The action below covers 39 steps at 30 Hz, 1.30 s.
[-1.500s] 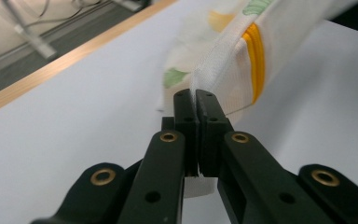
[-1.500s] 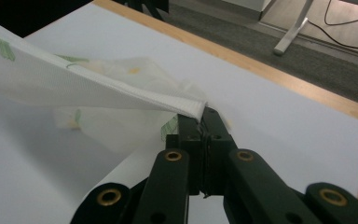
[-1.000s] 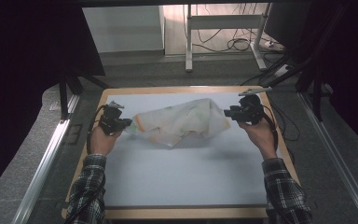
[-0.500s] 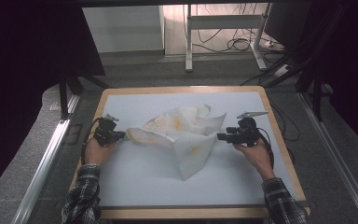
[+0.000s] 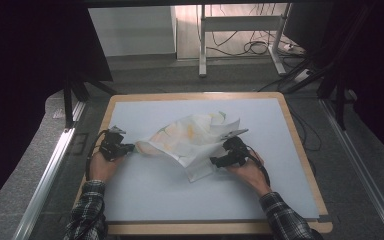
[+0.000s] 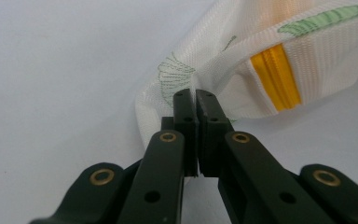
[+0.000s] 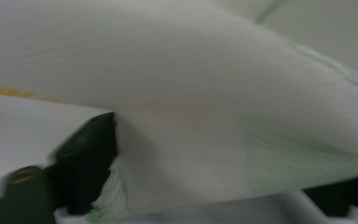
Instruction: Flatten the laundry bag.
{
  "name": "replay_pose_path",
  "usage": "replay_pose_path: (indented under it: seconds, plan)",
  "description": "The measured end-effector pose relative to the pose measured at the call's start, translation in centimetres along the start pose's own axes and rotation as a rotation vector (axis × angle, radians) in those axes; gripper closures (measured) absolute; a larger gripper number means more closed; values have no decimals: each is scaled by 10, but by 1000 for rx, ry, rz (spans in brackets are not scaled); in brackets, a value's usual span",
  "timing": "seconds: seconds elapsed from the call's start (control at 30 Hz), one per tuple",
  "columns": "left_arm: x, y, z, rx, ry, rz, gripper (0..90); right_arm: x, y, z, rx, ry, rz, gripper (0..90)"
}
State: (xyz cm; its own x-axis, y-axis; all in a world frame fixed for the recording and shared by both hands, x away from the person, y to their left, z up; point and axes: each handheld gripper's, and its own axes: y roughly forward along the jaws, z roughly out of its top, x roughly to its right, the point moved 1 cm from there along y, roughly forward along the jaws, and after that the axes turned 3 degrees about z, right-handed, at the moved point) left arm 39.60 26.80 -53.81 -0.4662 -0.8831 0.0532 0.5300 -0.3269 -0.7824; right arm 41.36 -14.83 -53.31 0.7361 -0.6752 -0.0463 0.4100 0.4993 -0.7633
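Note:
A white mesh laundry bag (image 5: 190, 137) with green leaf prints and a yellow zip lies crumpled on the pale mat (image 5: 150, 200). My left gripper (image 5: 128, 148) is at the bag's left tip, shut on a pinch of the mesh (image 6: 223, 56), with the jaws (image 6: 195, 100) pressed together on the fabric. My right gripper (image 5: 216, 161) is low at the bag's near right corner. Its jaws have just been opening and stand wide apart in the right gripper view (image 7: 223, 177), with the bag's fabric (image 7: 191, 93) lying loose between them.
The mat sits on a wooden-edged board (image 5: 300, 150). Metal rails (image 5: 45, 175) run along both sides. Beyond the far edge are a table frame (image 5: 202, 45) and cables (image 5: 250, 47) on the floor.
Both hands have come down and toward the near edge with the bag, which now rests on the mat. The right gripper has moved farther and inward, and its jaws have spread.

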Motion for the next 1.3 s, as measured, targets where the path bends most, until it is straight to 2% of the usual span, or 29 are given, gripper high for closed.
replay_pose_path:
  seconds: [0.03, 0.07, 0.1, 0.13, 0.17, 0.2, 0.33, 0.4, 0.53, 0.57, 0.63, 0.67, 0.7, 0.73, 0.77, 0.8, 0.83, 0.87, 0.9, 0.93, 1.0, 1.03, 1.07, 1.1, 1.13, 1.17, 1.2, 1.27, 1.3]
  plan:
    - [0, 0, 0, 1, 1, 0, 886, -4, 1, 1, -9, -42, -36, 335]
    - [0, 0, 0, 2, 1, 0, 885, -5, 0, 3, -5, -34, -16, 441]
    - [0, 0, 0, 2, 1, 0, 885, -5, 0, 4, -3, -26, -23, 523]
    - [0, 0, 0, 4, 2, 1, 885, -5, 0, 4, -3, -26, -23, 523]
    - [1, 1, 0, 5, 4, 3, 886, -6, 0, 4, 5, -22, -24, 623]
    - [2, 0, 0, 6, 13, 8, 886, -6, -1, 3, 18, -18, 9, 884]
    - [5, -4, 0, 16, 26, 7, 887, -12, -8, 5, -17, -39, 30, 886]
    - [6, -6, 0, 21, 28, 7, 887, -11, -13, 6, -4, -37, 49, 886]
    - [12, -15, 0, 46, 42, -1, 887, -7, -50, 8, 93, 16, 111, 886]
    - [15, -19, 0, 52, 52, -6, 887, -6, -58, 8, 110, 24, 120, 886]
    - [24, -27, 1, 65, 75, -23, 887, -1, -90, 11, 165, 43, 121, 885]
    - [24, -27, 1, 65, 75, -23, 887, -1, -90, 11, 165, 43, 121, 885]
    - [31, -35, 3, 85, 94, -44, 888, 2, -114, 20, 201, 26, 100, 885]
    - [31, -35, 3, 85, 94, -44, 888, 3, -128, 27, 231, 24, 88, 886]
    - [38, -47, 9, 130, 93, -70, 888, 5, -140, 38, 268, 22, 78, 886]
    - [38, -47, 9, 130, 93, -70, 888, 5, -140, 38, 268, 22, 78, 886]
    - [43, -60, 16, 180, 100, -88, 888, 10, -162, 65, 330, 14, 54, 885]
    - [43, -60, 16, 180, 100, -88, 888, 10, -162, 65, 330, 14, 54, 885]
    - [45, -67, 19, 206, 104, -91, 888, 12, -169, 81, 350, 15, 40, 885]
    - [45, -72, 23, 235, 85, -86, 888, 17, -172, 114, 374, 8, -13, 884]
    - [41, -71, 23, 233, 73, -72, 888, 24, -158, 145, 371, -9, -81, 871]
    - [27, -60, 19, 194, 7, -19, 889, 29, -143, 158, 351, -9, -111, 766]
    - [27, -60, 19, 194, 7, -19, 889, 29, -143, 158, 351, -9, -111, 766]
    - [18, -51, 14, 156, -28, 1, 890, 39, -107, 171, 242, 57, -192, 566]
    - [8, -40, 6, 105, -60, 18, 890, 39, -107, 171, 242, 57, -192, 566]
    - [-8, -21, -9, -20, -79, 67, 890, 38, -83, 170, 186, 55, -188, 512]
    - [-14, -15, -15, -66, -70, 79, 889, 34, -76, 166, 185, 48, -171, 490]
    - [-22, -16, -20, -46, -110, 39, 888, 29, -67, 156, 163, 27, -125, 458]
    - [-22, -19, -19, -39, -111, 46, 887, 27, -65, 149, 149, 21, -117, 452]
